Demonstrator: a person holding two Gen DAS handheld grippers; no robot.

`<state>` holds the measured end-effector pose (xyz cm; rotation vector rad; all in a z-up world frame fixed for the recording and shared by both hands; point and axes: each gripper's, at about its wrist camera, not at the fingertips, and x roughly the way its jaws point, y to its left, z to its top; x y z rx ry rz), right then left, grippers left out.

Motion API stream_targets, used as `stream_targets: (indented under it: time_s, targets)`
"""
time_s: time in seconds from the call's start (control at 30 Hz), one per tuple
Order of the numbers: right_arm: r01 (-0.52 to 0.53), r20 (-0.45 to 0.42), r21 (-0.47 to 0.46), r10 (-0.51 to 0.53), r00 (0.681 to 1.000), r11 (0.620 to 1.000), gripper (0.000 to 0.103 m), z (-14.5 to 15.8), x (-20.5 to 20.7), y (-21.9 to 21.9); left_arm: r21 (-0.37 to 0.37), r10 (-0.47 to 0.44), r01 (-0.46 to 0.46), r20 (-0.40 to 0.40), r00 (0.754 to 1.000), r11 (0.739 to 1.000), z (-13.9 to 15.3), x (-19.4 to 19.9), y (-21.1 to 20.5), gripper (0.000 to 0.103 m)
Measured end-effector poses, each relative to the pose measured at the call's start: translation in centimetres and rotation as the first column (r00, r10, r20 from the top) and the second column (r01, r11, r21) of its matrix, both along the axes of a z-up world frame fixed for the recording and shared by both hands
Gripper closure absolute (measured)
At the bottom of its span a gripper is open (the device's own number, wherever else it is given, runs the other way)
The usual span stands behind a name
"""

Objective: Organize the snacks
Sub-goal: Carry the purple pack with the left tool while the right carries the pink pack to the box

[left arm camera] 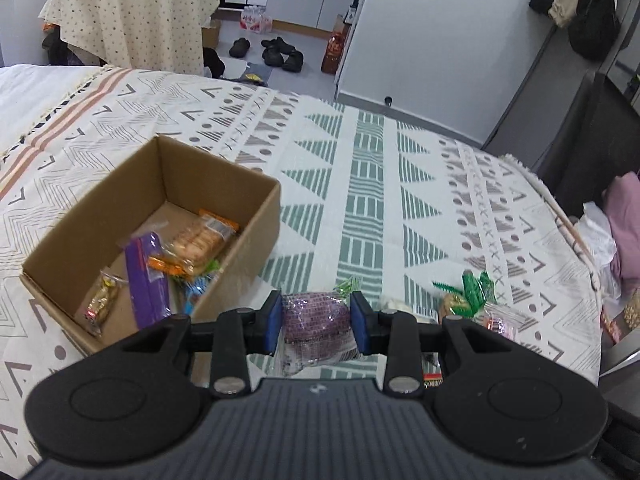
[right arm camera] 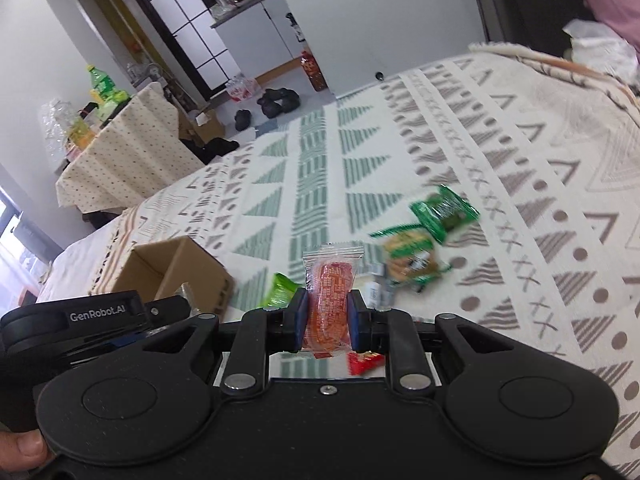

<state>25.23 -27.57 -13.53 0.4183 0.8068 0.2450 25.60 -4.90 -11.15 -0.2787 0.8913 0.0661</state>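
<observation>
Now both grippers carry snacks: the left gripper [left arm camera: 316, 322] clamps a purple packet [left arm camera: 316, 320] low in frame, the right gripper [right arm camera: 328, 320] pinches an orange-red packet [right arm camera: 329, 308]. Next, probably, each must swing over the cardboard box [left arm camera: 240, 252] at left and release.

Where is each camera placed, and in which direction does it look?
Left wrist: on the left gripper, looking forward over the bed; its fingers clamp a purple snack right of the cardboard box.
Right wrist: on the right gripper, holding an orange-red snack; a thumb shows.
Shared: box, patterned blanket, loose green packets.
</observation>
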Motion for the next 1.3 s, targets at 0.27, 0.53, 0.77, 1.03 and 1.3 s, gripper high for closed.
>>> stream_targets:
  time_s: [0.27, 0.53, 0.77, 1.03, 1.3]
  targets:
    - [-0.001, 0.054, -0.005, 0.002, 0.999, 1.0, 0.082, 2.2, 0.1, 2.5, -0.043, 0.024, -0.023, 0.025, 0.999, 0.999, 0.8, 0.0, 2.8, 0.068]
    - [-0.042, 0.08, -0.01, 0.042, 0.996, 0.999, 0.082, 3.6, 0.1, 5.8, -0.097, 0.085, -0.081, 0.045, 0.995, 0.992, 1.6, -0.1, 6.0, 0.068]
    - [-0.086, 0.087, 0.004, 0.086, 0.993, 0.996, 0.082, 4.4, 0.1, 8.8, -0.099, 0.148, -0.141, 0.063, 0.987, 0.985, 2.1, -0.2, 8.9, 0.068]
    - [-0.138, 0.102, 0.015, 0.136, 0.985, 0.99, 0.082, 5.1, 0.5, 12.4, -0.128, 0.238, -0.229, 0.053, 0.97, 0.965, 1.7, -0.3, 13.1, 0.068]
    - [-0.187, 0.082, 0.007, 0.186, 0.979, 0.982, 0.082, 4.4, 1.5, 16.0, -0.153, 0.315, -0.31, 0.01, 0.949, 0.938, 0.6, -0.2, 16.4, 0.068]
